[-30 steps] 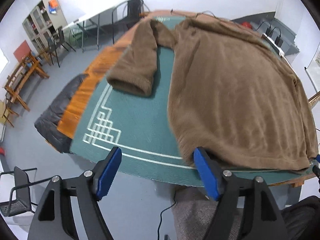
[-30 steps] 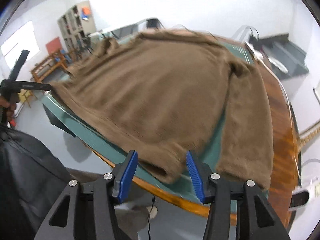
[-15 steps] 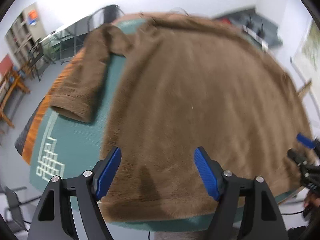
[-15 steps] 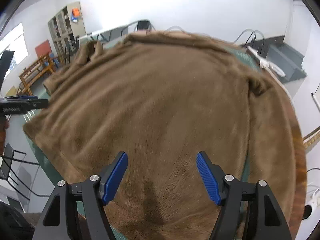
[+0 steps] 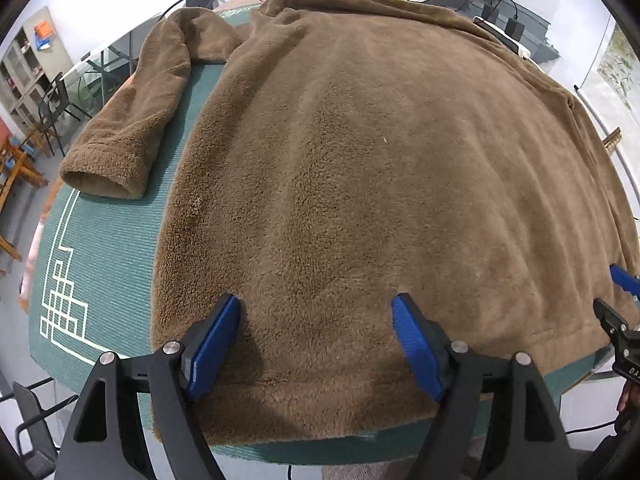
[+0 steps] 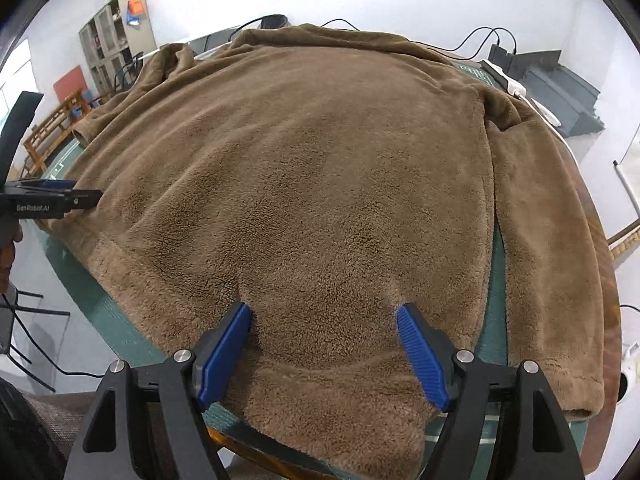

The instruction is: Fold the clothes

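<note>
Brown fleece sweater (image 5: 360,184) flat on green mat (image 5: 100,264), hem near. Left gripper (image 5: 316,344) wide, tips pressing fleece; "GenRobot.AI" printed on its side. Right gripper (image 6: 324,348) jaws opening, tips on fleece, nothing pinched.

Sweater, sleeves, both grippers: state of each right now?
Sweater: spread flat on the green mat, unfolded, hem nearest.
Left sleeve: lies beside the body, not folded in.
Right sleeve: lies alongside the body, not folded in.
Left gripper: open, fingertips pressing into the fleece near the hem.
Right gripper: jaws opening, fingertips in the fleece, nothing pinched.
</note>
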